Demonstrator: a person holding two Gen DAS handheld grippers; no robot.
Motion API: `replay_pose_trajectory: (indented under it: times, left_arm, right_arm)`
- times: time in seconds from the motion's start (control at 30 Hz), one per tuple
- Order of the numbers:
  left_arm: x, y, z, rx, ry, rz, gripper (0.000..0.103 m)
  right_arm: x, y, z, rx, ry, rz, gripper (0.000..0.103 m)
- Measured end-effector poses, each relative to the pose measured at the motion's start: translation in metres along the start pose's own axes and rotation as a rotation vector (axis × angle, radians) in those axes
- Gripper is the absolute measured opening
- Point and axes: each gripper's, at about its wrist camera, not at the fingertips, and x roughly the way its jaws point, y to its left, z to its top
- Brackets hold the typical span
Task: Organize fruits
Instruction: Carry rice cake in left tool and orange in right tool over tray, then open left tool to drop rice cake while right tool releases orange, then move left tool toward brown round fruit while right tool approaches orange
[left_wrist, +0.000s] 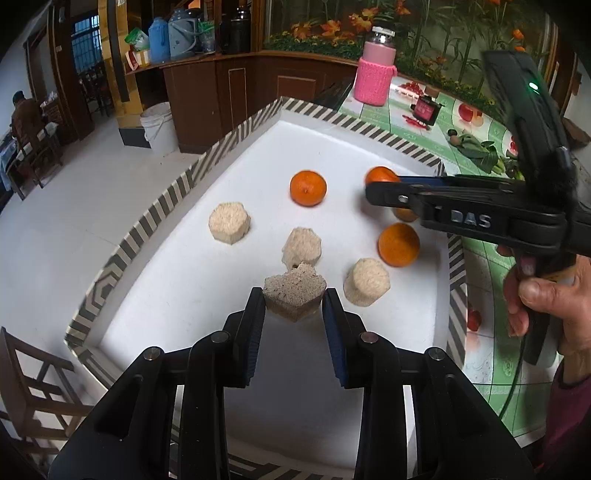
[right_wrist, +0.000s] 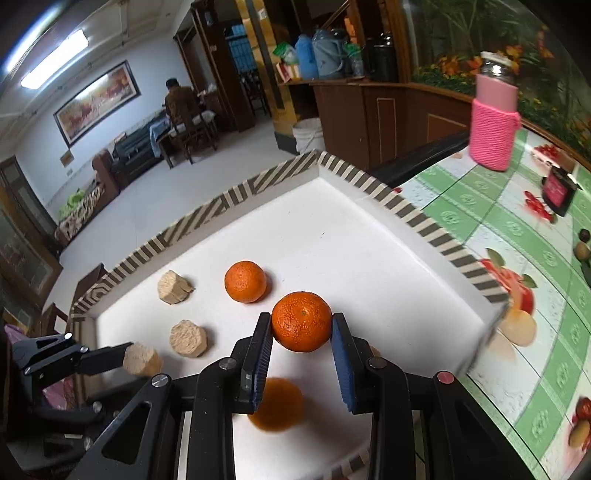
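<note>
From the left wrist view, the left gripper (left_wrist: 294, 301) has its jaws closed in on a tan hexagonal cake (left_wrist: 294, 294), both pads pressed to its sides, and it sits raised above the white tray (left_wrist: 177, 280). Three more tan cakes lie on the tray floor: one toward the left (left_wrist: 229, 222), one just behind the held piece (left_wrist: 301, 246), one to the right (left_wrist: 366, 281). A loose orange (left_wrist: 308, 187) rests further back, another (left_wrist: 398, 244) near the right rim. The right gripper (left_wrist: 382, 184) reaches in from the right with an orange (left_wrist: 381, 175) at its tip, mostly hidden by the black finger; a further orange patch below that arm is too covered to make out. A pink knitted bottle (left_wrist: 375, 72) stands on the green fruit-print tablecloth (left_wrist: 484, 354) beyond the striped rim. From the right wrist view, the right gripper (right_wrist: 302, 325) is clamped on the orange (right_wrist: 301, 320), blue pads touching both sides, held above the tray (right_wrist: 332, 236). Beneath the fingers a blurred orange (right_wrist: 279, 404) lies on the tray; another (right_wrist: 245, 281) sits behind to the left. The left gripper (right_wrist: 127, 356) shows at the lower left edge with its cake (right_wrist: 142, 359), partly cut off. A seated person (right_wrist: 180, 101) shows in the room behind
</note>
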Motion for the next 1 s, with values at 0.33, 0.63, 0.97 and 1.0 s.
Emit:
replay_pose_trajectory:
  times: [0.33, 0.63, 0.97, 1.0]
  left_arm:
    - [0.009, 0.001, -0.002, -0.002, 0.01, 0.015, 0.031]
    - [0.005, 0.001, -0.004, 0.0, -0.025, 0.069, 0.051]
    - [-0.02, -0.027, 0.009, 0.022, -0.132, 0.094, 0.056]
    - [-0.021, -0.032, 0.011, 0.027, -0.14, 0.092, 0.056]
  right_arm:
    - [0.022, 0.009, 0.001, -0.05, 0.048, -0.033, 0.033]
    - [-0.012, 0.011, -0.005, -0.03, -0.017, -0.04, 0.034]
    - [-0.078, -0.01, -0.04, 0.042, -0.125, -0.066, 0.034]
    - [-0.085, -0.014, -0.044, 0.054, -0.134, -0.073, 0.034]
